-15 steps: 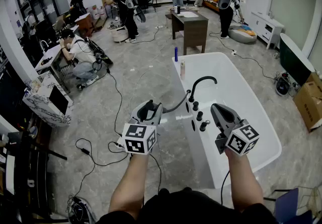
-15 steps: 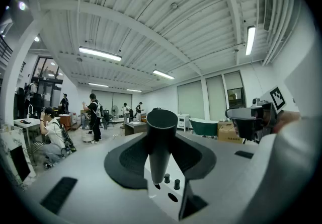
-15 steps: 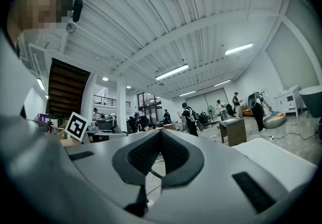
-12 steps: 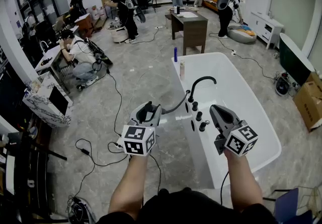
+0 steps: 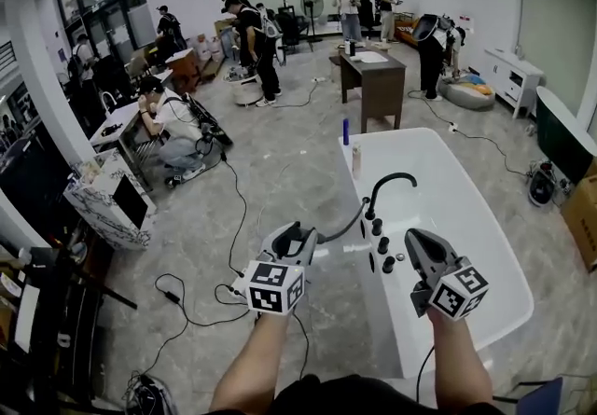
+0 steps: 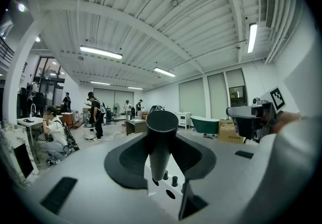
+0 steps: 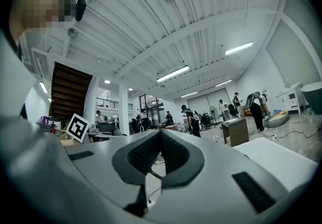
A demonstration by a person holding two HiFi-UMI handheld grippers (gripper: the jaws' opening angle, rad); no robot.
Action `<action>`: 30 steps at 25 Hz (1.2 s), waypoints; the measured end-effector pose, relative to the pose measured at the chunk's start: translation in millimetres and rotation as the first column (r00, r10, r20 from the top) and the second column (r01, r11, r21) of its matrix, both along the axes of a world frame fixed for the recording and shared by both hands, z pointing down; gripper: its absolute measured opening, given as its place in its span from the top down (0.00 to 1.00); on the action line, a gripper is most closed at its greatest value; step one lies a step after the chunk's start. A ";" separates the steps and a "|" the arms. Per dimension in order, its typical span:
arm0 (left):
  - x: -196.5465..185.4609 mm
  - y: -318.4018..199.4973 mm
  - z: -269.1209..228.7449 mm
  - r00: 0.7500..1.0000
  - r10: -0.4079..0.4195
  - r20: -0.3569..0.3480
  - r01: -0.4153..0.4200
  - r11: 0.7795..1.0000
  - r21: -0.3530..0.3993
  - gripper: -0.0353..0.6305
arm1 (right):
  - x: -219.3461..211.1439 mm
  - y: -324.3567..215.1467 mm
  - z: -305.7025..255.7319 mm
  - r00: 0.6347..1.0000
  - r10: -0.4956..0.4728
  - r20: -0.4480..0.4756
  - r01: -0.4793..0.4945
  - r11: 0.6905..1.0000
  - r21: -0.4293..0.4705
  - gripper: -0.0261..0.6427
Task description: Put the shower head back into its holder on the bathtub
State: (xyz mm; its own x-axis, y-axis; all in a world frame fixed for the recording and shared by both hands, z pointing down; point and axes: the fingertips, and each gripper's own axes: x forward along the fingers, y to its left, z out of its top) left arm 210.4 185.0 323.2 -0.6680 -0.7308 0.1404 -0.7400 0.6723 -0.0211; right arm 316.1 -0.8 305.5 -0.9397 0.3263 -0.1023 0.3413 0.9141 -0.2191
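My left gripper [image 5: 300,233] is shut on the black shower head [image 5: 290,242], held left of the white bathtub [image 5: 390,315] over the floor. In the left gripper view the shower head's handle [image 6: 161,140] stands upright between the jaws, with the tub rim [image 6: 162,199], two knobs and a dark hole below it. A black hose [image 5: 343,229] runs from the head to the rim by the curved black faucet [image 5: 386,184]. My right gripper [image 5: 416,240] hovers over the tub's near end, jaws together and empty [image 7: 160,132].
A blue bottle [image 5: 345,131] and a pale bottle [image 5: 355,159] stand on the tub's far rim. Cables [image 5: 187,303] trail over the floor to the left. A dark desk [image 5: 377,77] stands beyond the tub. Several people work at the back and left.
The whole head view has shifted, so tub and grippers sit lower and further right in the picture. Relative to the tub, both grippers have stayed about where they were.
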 end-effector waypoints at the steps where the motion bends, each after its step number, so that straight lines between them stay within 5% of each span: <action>1: 1.5 -1.6 -1.1 1.000 -0.001 0.006 0.001 1.000 0.002 0.72 | 0.9 -2.7 1.0 1.000 -0.005 0.004 0.005 1.000 -0.006 0.94; 15: -4.6 -19.0 5.7 0.999 -0.025 -0.021 0.026 0.998 0.051 0.72 | -13.7 -22.3 24.5 0.997 -0.050 -0.050 0.047 0.997 -0.069 0.94; 30: -120.2 -43.7 -25.7 0.997 0.005 0.078 -0.010 0.998 0.069 0.72 | -118.1 -41.2 39.2 0.991 -0.018 -0.129 0.013 0.999 -0.036 0.94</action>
State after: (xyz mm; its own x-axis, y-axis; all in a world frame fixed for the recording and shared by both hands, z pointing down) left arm 90.2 141.3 297.5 -0.6695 -0.7419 0.0368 -0.7428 0.6687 -0.0327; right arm 198.1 -42.0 344.7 -0.9407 0.3392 0.0084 0.3220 0.9001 -0.2937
